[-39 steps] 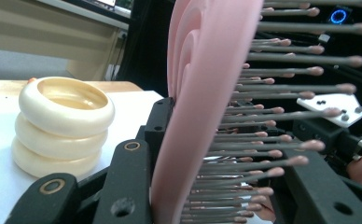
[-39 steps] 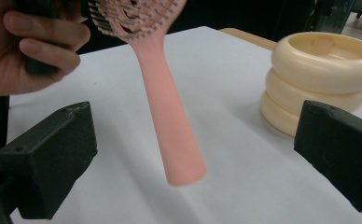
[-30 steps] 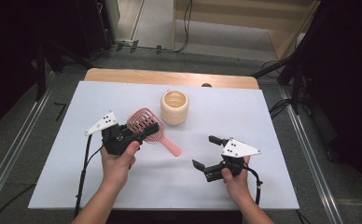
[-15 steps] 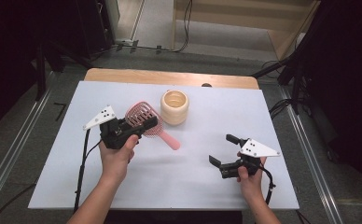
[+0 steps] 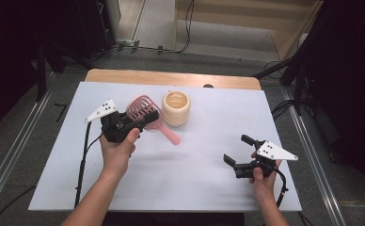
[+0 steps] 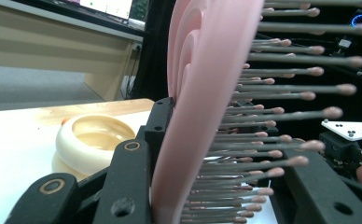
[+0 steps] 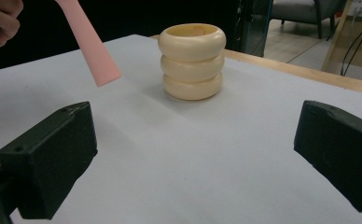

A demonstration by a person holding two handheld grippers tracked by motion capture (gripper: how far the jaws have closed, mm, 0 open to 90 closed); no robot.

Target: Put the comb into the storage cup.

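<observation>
A pink hairbrush (image 5: pixel 140 109) is held off the white table (image 5: pixel 204 188) at the left, and my left gripper (image 5: pixel 145 117) is shut on its oval head. In the left gripper view the black jaws clamp the brush (image 6: pixel 202 93) across its back and bristles. Its handle (image 5: pixel 171 137) points toward the table's middle and ends just beside a cream ribbed cup (image 5: pixel 176 107), which stands upright. My right gripper (image 5: pixel 237 150) is low over the table at the right, open, with nothing between its jaws. It faces the cup (image 7: pixel 192 60) and the brush handle (image 7: pixel 90 46).
The white table top sits on a wooden board whose far edge (image 5: pixel 171 77) shows behind the cup. Cables trail from both grippers toward the front edge. Metal rails (image 5: pixel 11 155) run along both sides, and dark stands and cables lie beyond.
My right gripper has moved to the right, away from the table's middle, still open. The left gripper has kept its hold, with the brush raised slightly.
</observation>
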